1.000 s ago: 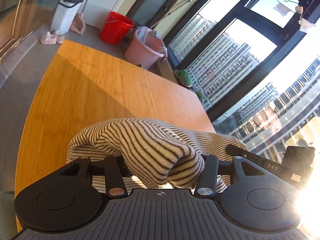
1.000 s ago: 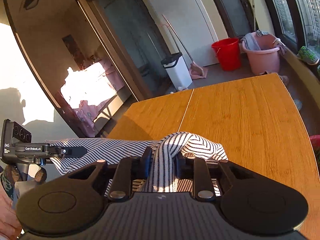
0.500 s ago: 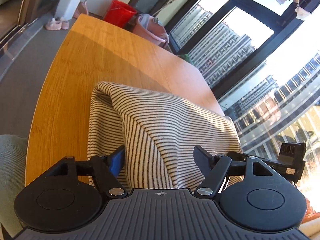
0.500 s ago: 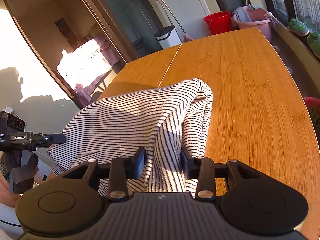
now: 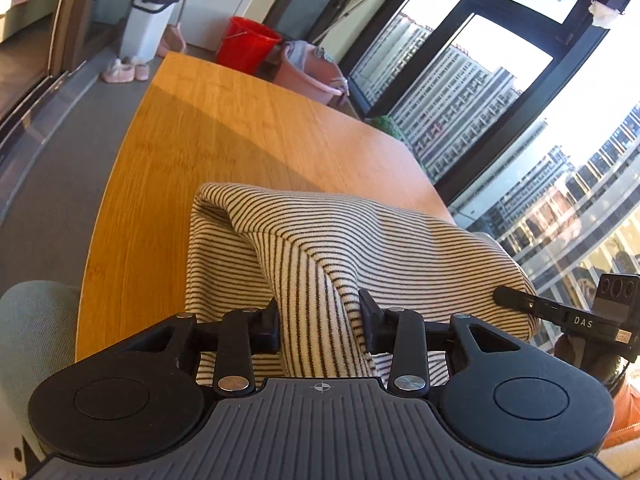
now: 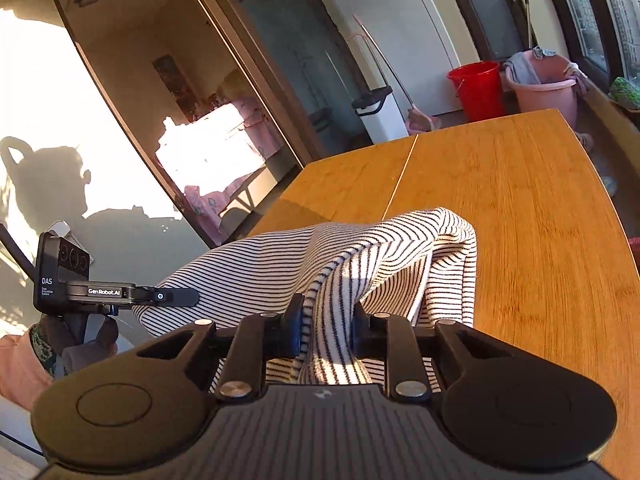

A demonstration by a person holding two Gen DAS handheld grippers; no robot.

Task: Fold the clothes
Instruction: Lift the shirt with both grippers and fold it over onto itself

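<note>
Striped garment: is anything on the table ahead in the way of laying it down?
Nothing visible. The striped garment is pinched in both the left gripper and the right gripper, and the table beyond it shows only bare wood.

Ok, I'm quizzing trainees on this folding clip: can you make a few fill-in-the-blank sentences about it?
1. The garment held by the left gripper and the right gripper is patterned with ____.
2. It lies on a ____ table.
3. The bucket beside the pink tub is ____.

Missing words: stripes; wooden; red
</note>
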